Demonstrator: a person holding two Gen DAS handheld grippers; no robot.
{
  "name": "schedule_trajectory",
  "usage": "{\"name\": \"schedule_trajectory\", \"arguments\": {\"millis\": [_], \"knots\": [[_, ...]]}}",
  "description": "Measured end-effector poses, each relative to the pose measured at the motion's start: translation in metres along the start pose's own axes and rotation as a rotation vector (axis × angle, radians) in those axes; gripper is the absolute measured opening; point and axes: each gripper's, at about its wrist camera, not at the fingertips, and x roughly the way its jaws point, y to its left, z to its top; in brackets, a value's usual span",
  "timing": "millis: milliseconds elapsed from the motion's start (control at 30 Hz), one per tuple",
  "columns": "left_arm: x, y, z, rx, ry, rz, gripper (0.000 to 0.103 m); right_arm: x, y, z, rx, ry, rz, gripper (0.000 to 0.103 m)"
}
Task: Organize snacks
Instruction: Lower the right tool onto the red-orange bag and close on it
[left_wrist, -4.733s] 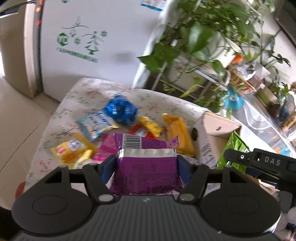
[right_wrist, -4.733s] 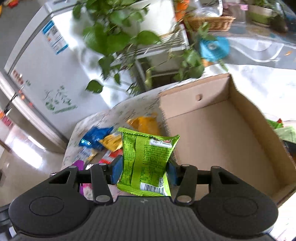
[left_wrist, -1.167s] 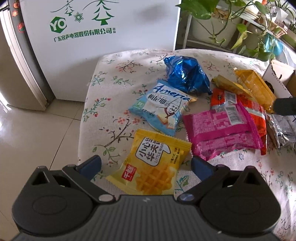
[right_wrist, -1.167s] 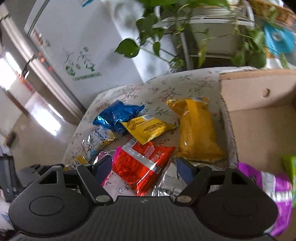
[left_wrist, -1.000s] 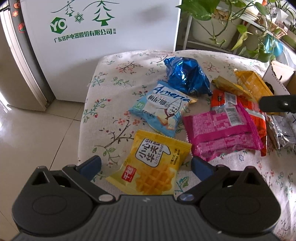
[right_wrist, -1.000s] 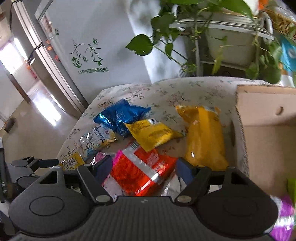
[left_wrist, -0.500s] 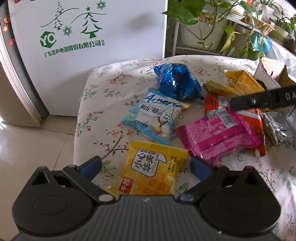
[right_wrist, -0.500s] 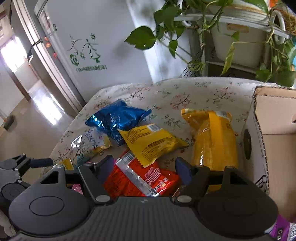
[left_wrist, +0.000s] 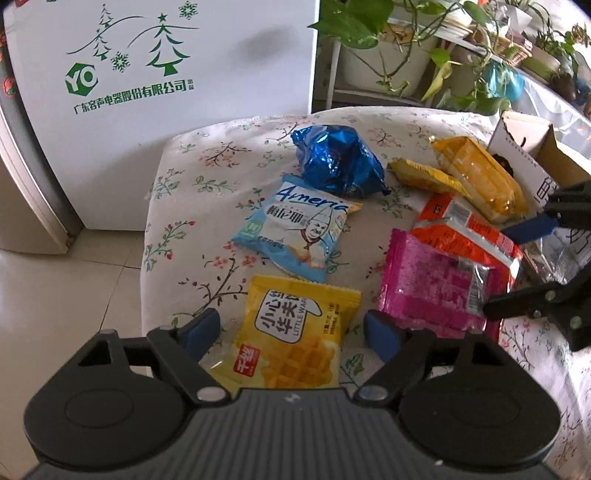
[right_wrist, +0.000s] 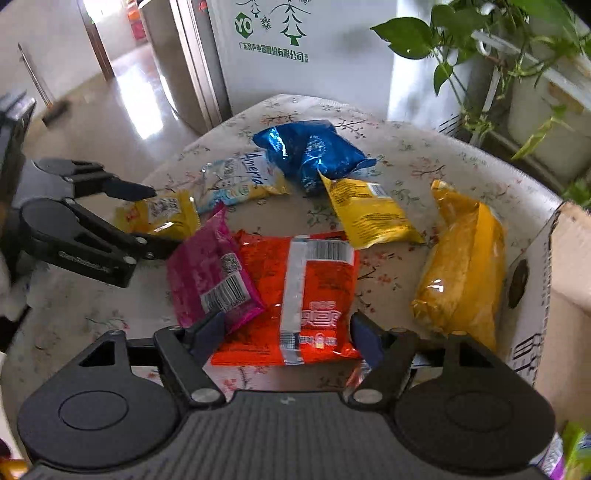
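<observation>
A yellow waffle packet (left_wrist: 295, 339) lies on the flowered tablecloth between the blue pads of my left gripper (left_wrist: 291, 330). Its jaws are closing, with a small gap left on each side of the packet. My right gripper (right_wrist: 286, 336) hangs low over a red packet (right_wrist: 317, 280); its jaws are opening slightly, one pad on each side of the packet's near end, the left one over a corner of the pink packet (right_wrist: 210, 273). In the left wrist view the right gripper (left_wrist: 517, 269) enters from the right edge above the red packet (left_wrist: 461, 221).
Also on the cloth are a blue foil bag (left_wrist: 336, 166), a light-blue packet (left_wrist: 295, 229), a small yellow packet (right_wrist: 365, 214), a long orange bag (right_wrist: 461, 258) and a silver packet (left_wrist: 554, 254). A cardboard box (right_wrist: 565, 266) stands at the right. White fridge (left_wrist: 166, 74) and plants behind.
The left jaws have narrowed around the yellow waffle packet. The right gripper has rolled and come down closer over the red packet, which now lies between its pads.
</observation>
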Motion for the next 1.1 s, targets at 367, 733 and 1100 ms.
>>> {"name": "schedule_trajectory", "arguments": {"millis": [367, 733, 1100], "knots": [[0.002, 0.009, 0.001, -0.069, 0.002, 0.044, 0.093, -0.009, -0.019, 0.01, 0.159, -0.096, -0.036, 0.083], [0.002, 0.004, 0.001, -0.029, -0.004, 0.038, 0.093, 0.015, 0.005, 0.006, 0.1, -0.005, -0.052, 0.084], [0.006, 0.003, 0.003, 0.005, -0.018, 0.022, 0.099, 0.025, 0.012, 0.006, 0.115, 0.005, -0.113, 0.086]]}}
